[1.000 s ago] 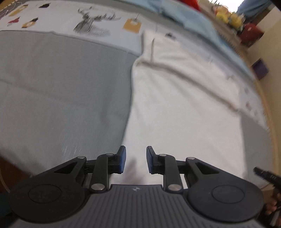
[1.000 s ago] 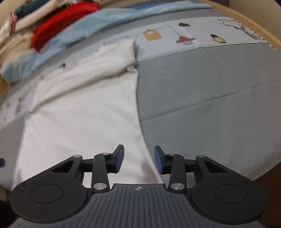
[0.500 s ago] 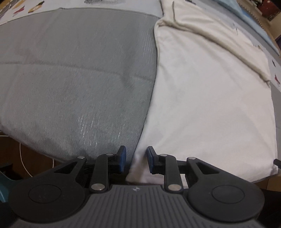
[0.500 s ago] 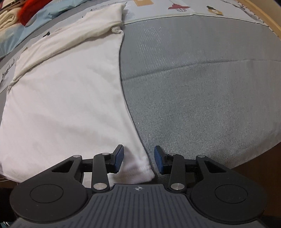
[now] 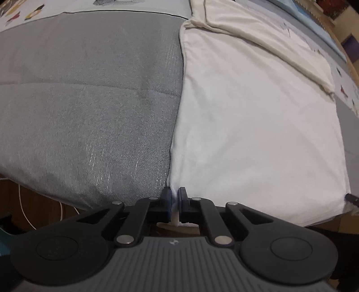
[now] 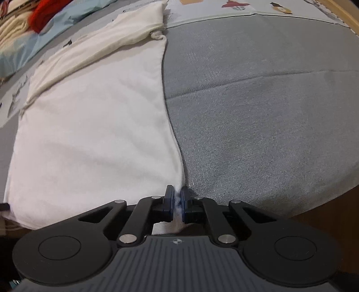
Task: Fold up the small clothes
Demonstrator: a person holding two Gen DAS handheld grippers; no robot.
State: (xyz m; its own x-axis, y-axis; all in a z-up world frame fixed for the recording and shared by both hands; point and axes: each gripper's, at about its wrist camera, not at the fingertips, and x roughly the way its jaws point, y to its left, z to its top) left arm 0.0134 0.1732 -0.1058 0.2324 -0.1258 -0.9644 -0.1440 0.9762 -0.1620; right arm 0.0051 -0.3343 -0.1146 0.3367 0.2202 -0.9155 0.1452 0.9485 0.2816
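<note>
A white garment [image 5: 253, 125] lies flat on a grey bedcover [image 5: 89, 107], its sleeves folded across the far end. My left gripper [image 5: 174, 197] is shut on the garment's near left corner at the bed's front edge. In the right wrist view the same white garment [image 6: 96, 134] lies left of the grey bedcover [image 6: 258, 116]. My right gripper [image 6: 177, 198] is shut on its near right corner. A bit of white cloth shows between each pair of blue pads.
A patterned light sheet [image 6: 235, 6] lies at the far end of the bed. A pale blue cloth [image 6: 27, 51] and a red item [image 6: 42, 11] lie at the far left in the right wrist view. A white cable [image 5: 22, 202] hangs below the bed edge.
Both grippers moved back and down to the garment's near corners, then closed on them. Earlier both were open above the cloth.
</note>
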